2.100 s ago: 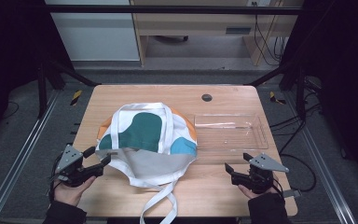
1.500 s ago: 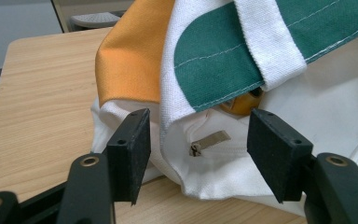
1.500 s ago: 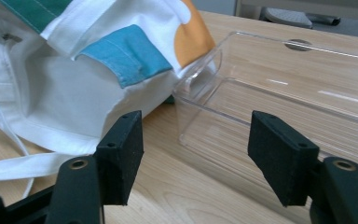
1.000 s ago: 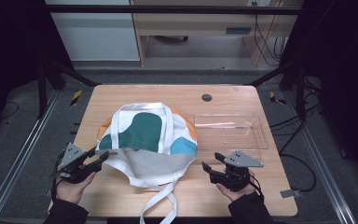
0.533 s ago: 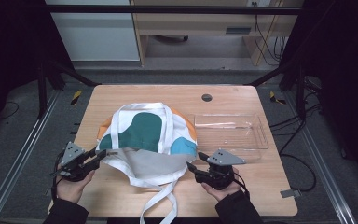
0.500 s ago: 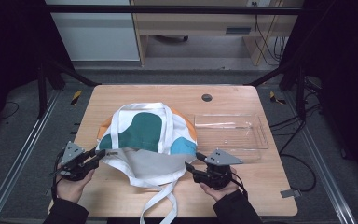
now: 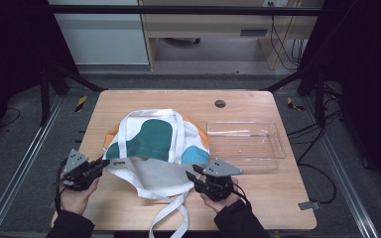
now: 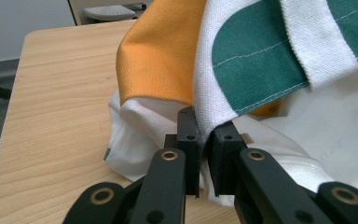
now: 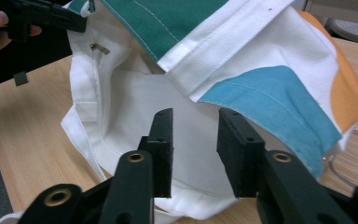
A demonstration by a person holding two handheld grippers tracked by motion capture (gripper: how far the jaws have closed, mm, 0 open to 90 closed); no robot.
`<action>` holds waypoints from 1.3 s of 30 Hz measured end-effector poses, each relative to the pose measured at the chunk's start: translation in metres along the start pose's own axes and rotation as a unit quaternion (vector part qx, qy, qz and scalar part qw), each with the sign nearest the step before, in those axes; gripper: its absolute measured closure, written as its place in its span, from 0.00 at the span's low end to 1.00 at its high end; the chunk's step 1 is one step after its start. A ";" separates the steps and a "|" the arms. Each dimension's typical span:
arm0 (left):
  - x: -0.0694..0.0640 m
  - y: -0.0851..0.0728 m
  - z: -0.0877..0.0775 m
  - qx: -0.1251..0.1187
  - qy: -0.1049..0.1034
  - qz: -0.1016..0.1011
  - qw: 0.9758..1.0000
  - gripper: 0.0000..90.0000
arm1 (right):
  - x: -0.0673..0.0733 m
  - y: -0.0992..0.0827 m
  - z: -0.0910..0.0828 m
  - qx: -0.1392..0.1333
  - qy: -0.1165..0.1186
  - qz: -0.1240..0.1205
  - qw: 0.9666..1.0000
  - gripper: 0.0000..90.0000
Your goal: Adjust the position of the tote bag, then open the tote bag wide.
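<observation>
left gripper (image 8: pixel 204 140) has just been closing and now pinches the tote bag (image 7: pixel 154 144) at its open edge, on the side away from the clear tray (image 7: pixel 245 141). right gripper (image 9: pixel 193 135), jaws just narrowing, stands apart over the white lining, gripping nothing; the bag lies just beside that tray.

One overhead view, two close views sharing the bag (image 7: pixel 154 144)

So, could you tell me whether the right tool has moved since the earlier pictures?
Yes. The right tool has slid leftward from beside the clear tray to the tote bag, its jaws closing, open around the bag's edge.
</observation>
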State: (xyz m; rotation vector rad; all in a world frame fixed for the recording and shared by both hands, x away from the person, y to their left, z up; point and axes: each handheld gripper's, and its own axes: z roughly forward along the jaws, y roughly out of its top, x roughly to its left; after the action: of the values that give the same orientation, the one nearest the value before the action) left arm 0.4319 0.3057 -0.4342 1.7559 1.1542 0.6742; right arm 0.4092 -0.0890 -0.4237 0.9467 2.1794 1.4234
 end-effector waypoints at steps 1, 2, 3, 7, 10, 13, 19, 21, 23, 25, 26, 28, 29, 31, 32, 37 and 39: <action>0.000 0.000 0.000 0.000 0.000 0.000 1.000 0.93 | 0.002 0.000 0.001 0.000 0.000 0.000 1.000 0.77; 0.000 0.000 0.000 -0.001 -0.001 -0.001 1.000 0.93 | 0.003 0.001 0.003 -0.001 0.002 -0.002 1.000 0.79; 0.001 -0.001 0.000 -0.001 -0.003 -0.001 1.000 0.93 | 0.004 0.002 0.004 0.000 0.002 -0.002 1.000 0.81; 0.001 -0.001 0.000 -0.003 -0.005 -0.002 1.000 0.93 | 0.010 0.005 0.010 -0.002 0.008 -0.001 1.000 0.87; 0.001 -0.001 -0.001 -0.003 -0.005 -0.002 1.000 0.93 | 0.014 0.008 0.016 -0.002 0.012 -0.001 1.000 0.90; 0.000 -0.001 -0.001 -0.004 -0.005 -0.001 1.000 0.94 | 0.019 0.010 0.021 0.000 0.015 -0.006 1.000 0.94; 0.001 0.000 -0.001 -0.005 -0.006 -0.001 1.000 0.94 | 0.028 0.013 0.031 0.001 0.017 -0.011 1.000 1.00; 0.000 0.000 -0.001 -0.005 -0.007 0.000 1.000 0.95 | 0.030 0.014 0.035 -0.001 0.019 -0.009 1.000 1.00; 0.000 0.000 -0.002 -0.005 -0.007 0.000 1.000 0.95 | 0.031 0.014 0.037 -0.007 0.019 -0.010 1.000 1.00; 0.000 0.000 -0.002 -0.005 -0.007 0.001 1.000 0.95 | 0.034 0.015 0.041 -0.009 0.023 -0.008 1.000 1.00; 0.000 0.000 -0.002 -0.006 -0.007 0.000 1.000 0.95 | 0.035 0.015 0.043 -0.010 0.023 -0.008 1.000 1.00; 0.000 0.000 -0.001 -0.006 -0.007 0.000 1.000 0.95 | 0.038 0.015 0.047 -0.011 0.021 -0.009 1.000 1.00; 0.000 0.000 -0.001 -0.006 -0.007 0.000 1.000 0.95 | 0.039 0.015 0.049 -0.011 0.021 -0.010 1.000 1.00; 0.000 -0.001 -0.001 -0.006 -0.007 0.000 1.000 0.95 | 0.042 0.015 0.054 -0.010 0.018 -0.010 1.000 1.00; 0.000 0.000 -0.002 -0.006 -0.007 0.000 1.000 0.95 | 0.043 0.015 0.056 -0.009 0.018 -0.010 1.000 1.00; 0.000 0.000 -0.003 -0.008 -0.006 -0.001 1.000 0.95 | 0.047 0.014 0.066 -0.005 0.007 -0.008 1.000 1.00; -0.001 0.000 -0.002 -0.007 -0.005 0.000 1.000 0.95 | 0.047 0.013 0.067 -0.005 0.004 -0.008 1.000 1.00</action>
State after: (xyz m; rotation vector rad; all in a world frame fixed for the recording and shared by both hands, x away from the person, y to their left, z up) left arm 0.4297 0.3060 -0.4330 1.7454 1.1403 0.6711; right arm 0.4223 -0.0083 -0.4374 0.9201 2.1788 1.4319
